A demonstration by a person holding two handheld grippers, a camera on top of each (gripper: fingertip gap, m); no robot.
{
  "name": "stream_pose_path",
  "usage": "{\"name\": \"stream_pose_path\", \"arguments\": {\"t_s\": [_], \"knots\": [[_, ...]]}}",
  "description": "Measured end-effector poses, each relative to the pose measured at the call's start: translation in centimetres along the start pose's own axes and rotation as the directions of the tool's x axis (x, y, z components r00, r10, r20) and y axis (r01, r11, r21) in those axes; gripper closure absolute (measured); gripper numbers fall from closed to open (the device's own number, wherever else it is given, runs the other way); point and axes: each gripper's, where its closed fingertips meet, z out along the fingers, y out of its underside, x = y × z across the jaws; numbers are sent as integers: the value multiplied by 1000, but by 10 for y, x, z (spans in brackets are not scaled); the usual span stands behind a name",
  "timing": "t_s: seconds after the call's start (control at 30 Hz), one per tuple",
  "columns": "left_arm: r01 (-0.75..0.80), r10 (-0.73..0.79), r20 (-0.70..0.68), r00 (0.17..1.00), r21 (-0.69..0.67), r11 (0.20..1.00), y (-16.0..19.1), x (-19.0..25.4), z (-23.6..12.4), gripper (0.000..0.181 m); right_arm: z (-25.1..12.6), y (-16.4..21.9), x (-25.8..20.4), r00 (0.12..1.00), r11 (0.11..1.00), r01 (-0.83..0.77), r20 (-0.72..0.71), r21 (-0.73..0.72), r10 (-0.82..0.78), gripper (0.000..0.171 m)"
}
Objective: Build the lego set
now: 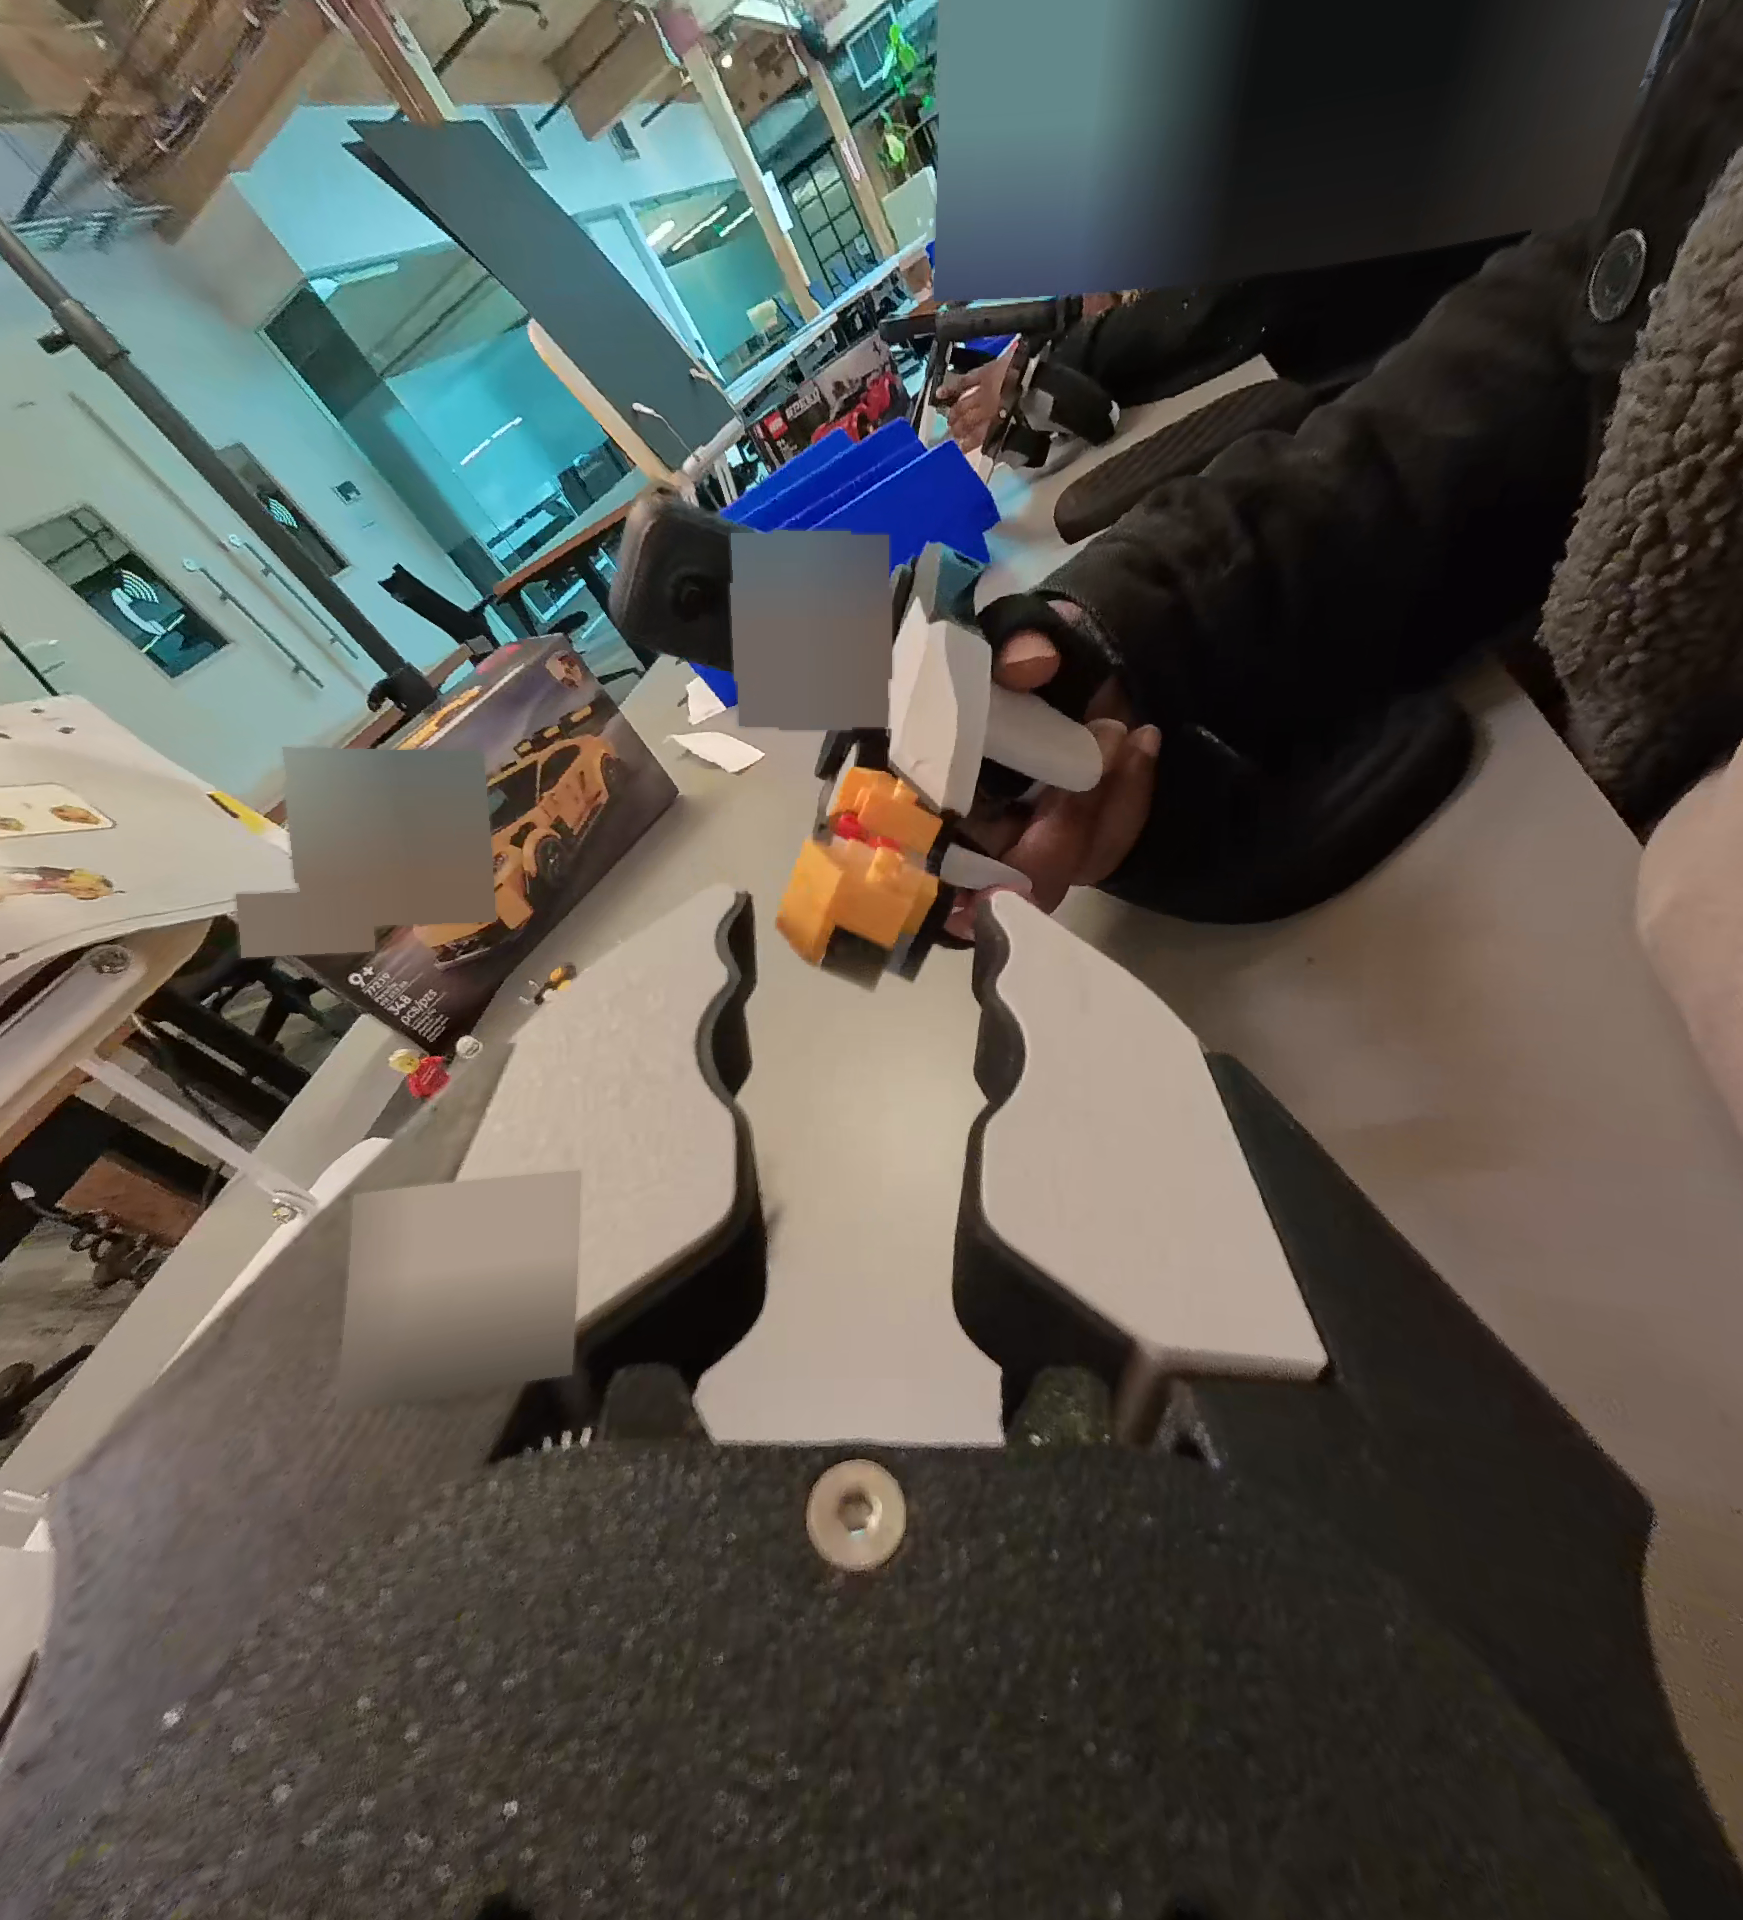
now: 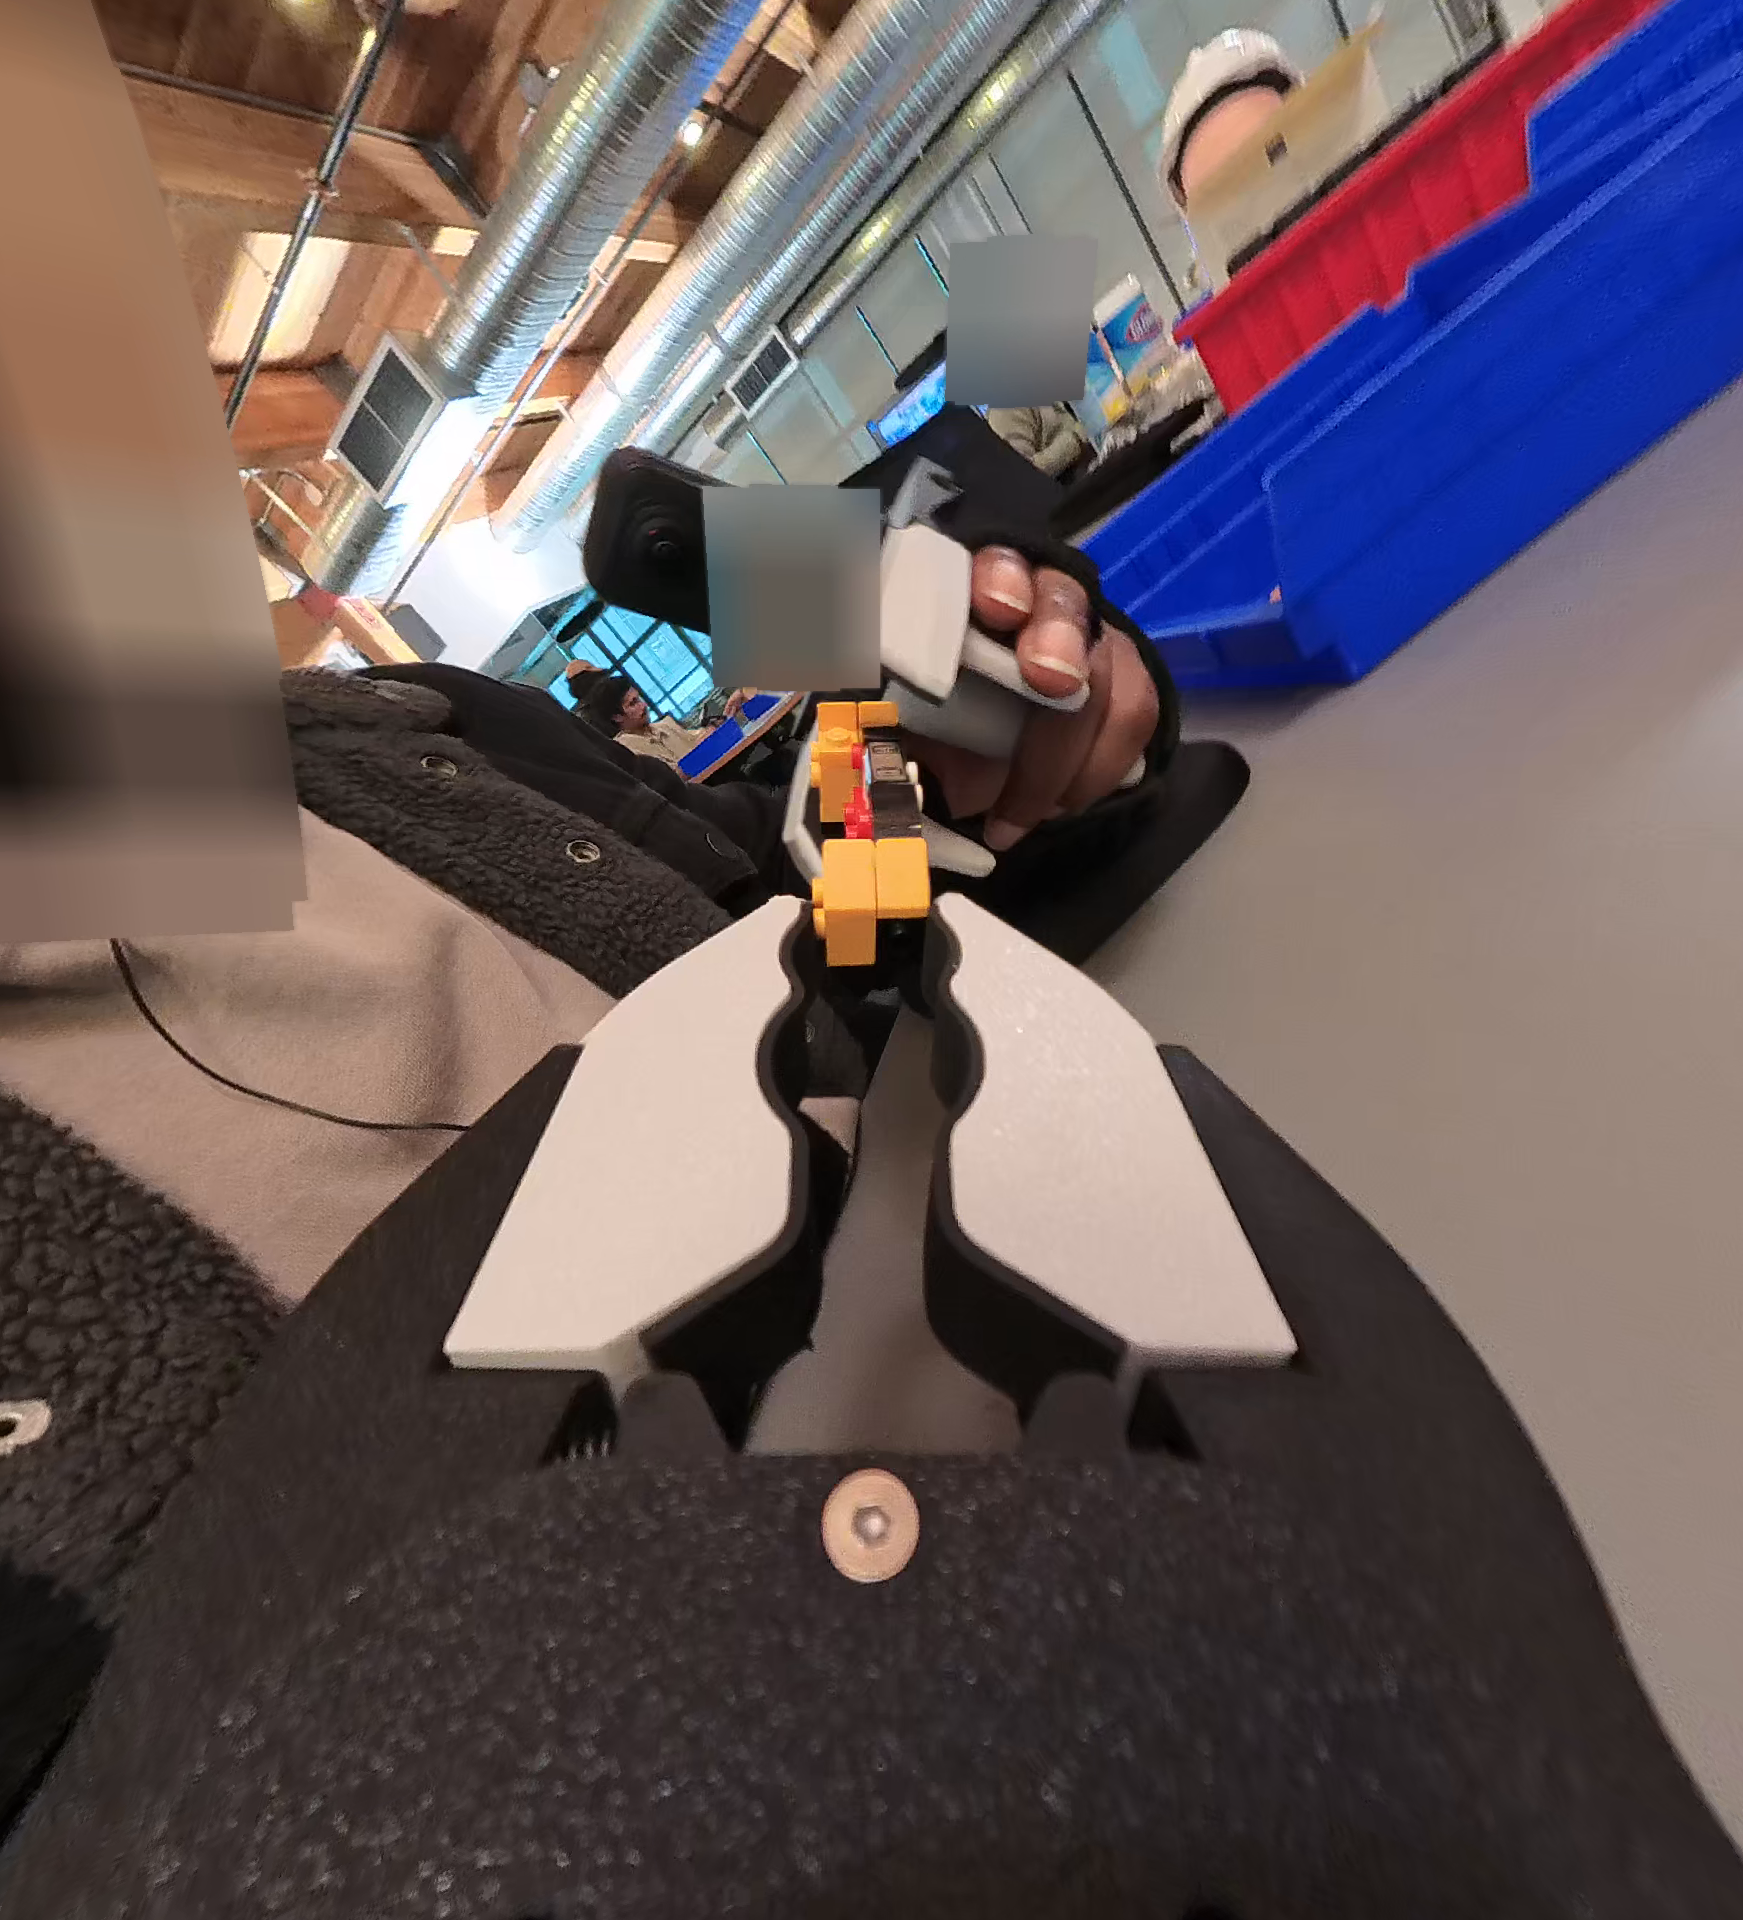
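Two hand-held claws meet over a grey table (image 2: pixel 1469 935), face to face, with a small orange, black and red lego assembly (image 1: pixel 862 883) held between them above the surface. The left claw (image 1: pixel 856 935) stands spread, the assembly just beyond its tips and pinched by the right claw (image 2: pixel 862 920). A set box (image 1: pixel 534 831) and open instruction booklet (image 1: pixel 36 821) lie well apart, blue bins (image 2: pixel 1521 468) behind.

Left gripper (image 1: pixel 856 935) jaws parted, holding nothing; right gripper (image 2: pixel 862 920) jaws closed on the assembly; both face each other.
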Motion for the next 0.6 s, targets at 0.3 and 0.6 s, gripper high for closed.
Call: {"name": "stream_pose_path", "arguments": {"t_s": [0.3, 0.6], "knots": [[-70, 69, -16, 997, -76, 995, 9, 7, 3, 152, 3, 10, 12, 993, 992, -119, -25, -47, 118, 152], [-20, 20, -3, 1000, -46, 999, 7, 3, 3, 151, 2, 7, 11, 991, 991, -134, -10, -27, 134, 152]]}}
